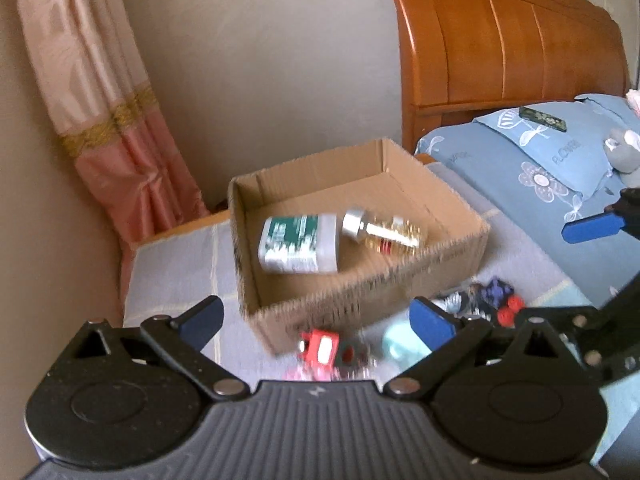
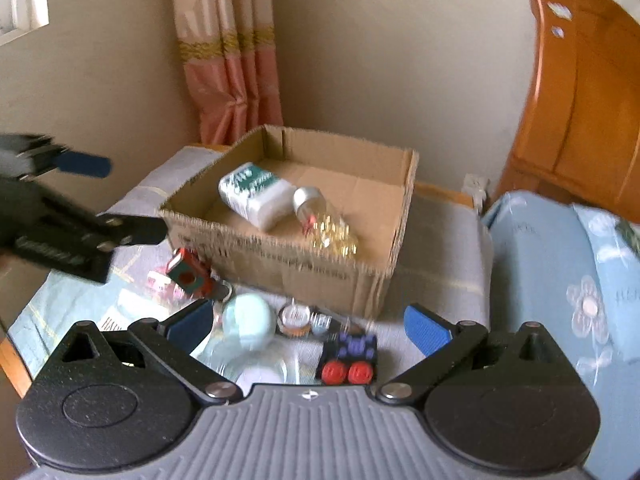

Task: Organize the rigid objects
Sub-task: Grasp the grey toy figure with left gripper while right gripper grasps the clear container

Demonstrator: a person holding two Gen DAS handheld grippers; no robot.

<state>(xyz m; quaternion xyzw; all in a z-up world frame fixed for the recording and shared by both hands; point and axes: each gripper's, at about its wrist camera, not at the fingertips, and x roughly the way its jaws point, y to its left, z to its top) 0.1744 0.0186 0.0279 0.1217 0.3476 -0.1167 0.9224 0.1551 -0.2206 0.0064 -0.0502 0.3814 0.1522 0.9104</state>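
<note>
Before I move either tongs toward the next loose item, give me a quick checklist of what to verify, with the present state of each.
1. Left tongs open and holding nothing: ok.
2. Right tongs open and holding nothing: ok.
3. Cardboard box open on top, with free floor space: ok.
4. White bottle and glass bottle lying inside the box: ok.
5. Loose items still outside, in front of the box: red block, pale green ball, black block with red wheels: not ok, still to sort.
6. Exact shape and grasp faces of those items: cannot tell, both views are blurred.
</note>
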